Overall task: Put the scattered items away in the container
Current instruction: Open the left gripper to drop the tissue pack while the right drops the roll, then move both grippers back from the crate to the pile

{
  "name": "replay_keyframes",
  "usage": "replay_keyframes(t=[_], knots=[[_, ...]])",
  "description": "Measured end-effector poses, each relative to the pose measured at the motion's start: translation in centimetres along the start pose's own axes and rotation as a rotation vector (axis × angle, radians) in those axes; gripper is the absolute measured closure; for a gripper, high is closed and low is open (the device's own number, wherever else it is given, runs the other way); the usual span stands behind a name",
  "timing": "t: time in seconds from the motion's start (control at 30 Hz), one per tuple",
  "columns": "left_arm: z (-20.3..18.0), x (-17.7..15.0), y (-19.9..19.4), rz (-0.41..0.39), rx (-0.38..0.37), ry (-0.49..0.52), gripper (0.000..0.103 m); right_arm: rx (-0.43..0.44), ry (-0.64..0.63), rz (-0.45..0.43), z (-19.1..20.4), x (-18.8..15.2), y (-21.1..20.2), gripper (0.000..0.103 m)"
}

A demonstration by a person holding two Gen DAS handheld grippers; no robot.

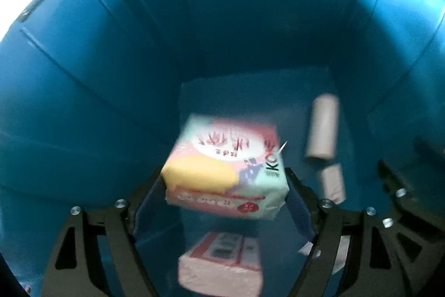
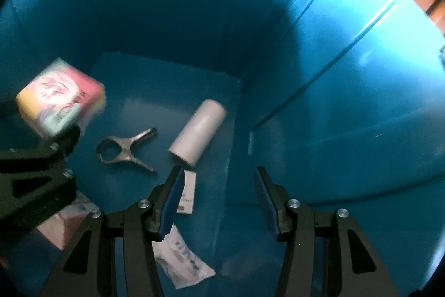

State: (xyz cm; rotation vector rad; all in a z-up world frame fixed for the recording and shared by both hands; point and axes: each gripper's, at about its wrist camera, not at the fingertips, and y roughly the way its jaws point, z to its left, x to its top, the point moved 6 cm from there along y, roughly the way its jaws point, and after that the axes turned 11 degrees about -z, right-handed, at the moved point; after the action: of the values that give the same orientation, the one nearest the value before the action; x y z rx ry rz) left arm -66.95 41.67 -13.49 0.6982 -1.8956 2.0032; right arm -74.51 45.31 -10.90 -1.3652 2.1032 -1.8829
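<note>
I am looking down into a deep blue bin (image 1: 83, 102). A colourful tissue pack (image 1: 222, 157), blurred, hangs between the fingertips of my left gripper (image 1: 224, 177). The jaws stand wide and the pads do not visibly press on it. The right wrist view shows the same pack (image 2: 61, 99) just past a left fingertip (image 2: 69, 135). My right gripper (image 2: 219, 171) is open with nothing between its blue pads, above the bin floor (image 2: 139, 107).
On the floor lie a white roll (image 2: 197, 132), a metal Y-shaped tool (image 2: 125, 149), a white sachet (image 2: 180, 263), a small white card (image 2: 187, 191) and a pink tissue pack (image 1: 219, 263). A second short roll (image 1: 332, 183) lies near the first. Blue walls (image 2: 333, 102) close in all round.
</note>
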Motion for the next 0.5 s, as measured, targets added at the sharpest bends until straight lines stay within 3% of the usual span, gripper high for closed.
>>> replay_keyframes(t=[0.13, 0.5], knots=[[-0.4, -0.3, 0.1, 0.043, -0.057, -0.017, 0.020, 0.008, 0.029, -0.026, -0.5, 1.8, 0.6, 0.051], [-0.8, 0.2, -0.2, 0.061, 0.000, -0.003, 0.020, -0.023, 0.036, -0.072, -1.4, 2.8, -0.8, 0.051]])
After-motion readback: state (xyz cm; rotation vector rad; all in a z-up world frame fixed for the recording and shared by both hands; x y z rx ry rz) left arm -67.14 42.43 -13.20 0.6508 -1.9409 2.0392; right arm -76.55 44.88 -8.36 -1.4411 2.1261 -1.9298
